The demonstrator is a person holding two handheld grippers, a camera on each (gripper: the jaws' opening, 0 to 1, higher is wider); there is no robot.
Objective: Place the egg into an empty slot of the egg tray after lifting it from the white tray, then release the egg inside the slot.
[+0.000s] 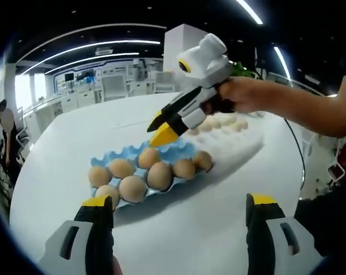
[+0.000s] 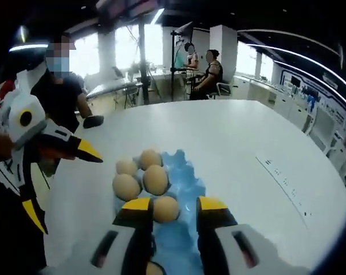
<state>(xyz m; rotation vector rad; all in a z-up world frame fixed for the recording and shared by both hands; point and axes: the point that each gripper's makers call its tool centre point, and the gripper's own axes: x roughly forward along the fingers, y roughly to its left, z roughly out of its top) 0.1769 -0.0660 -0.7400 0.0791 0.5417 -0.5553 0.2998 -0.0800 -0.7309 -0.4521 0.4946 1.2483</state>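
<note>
Egg [image 2: 165, 208]: a tan egg is being seen in the right gripper view just beyond and between the tips of the right gripper's jaws, resting in the blue egg tray; whether the jaws are touching it cannot be told.
Egg tray [image 1: 179, 152]: a blue moulded tray is being carried by the white table, lying near the table's middle. In the left gripper view seven more eggs [image 1: 160, 176] are being held in its slots, in two rows, and the far row's slots are being shown bare and blue.
White tray [image 1: 236, 140]: a white tray is being seen in the left gripper view touching the blue tray's far end, toward the table's far edge; pale eggs [image 1: 219, 122] are being held in it.
Right gripper [image 2: 174, 207]: its yellow-tipped jaws are being held narrowly apart over the blue tray, about an egg's width. In the left gripper view it [image 1: 161, 130] is being pointed down at the tray's far row by a hand [image 1: 242, 94], its tips appearing close together.
Left gripper [image 1: 179, 201]: its jaws are being held wide apart, nothing between them, above the table's near part, well apart from the tray. In the right gripper view it [image 2: 64, 172] is being seen at the left.
Table [image 2: 236, 149]: a round white top is being shown.
Surroundings: seated persons [image 2: 210, 71] are being seen beyond the table's far edge.
</note>
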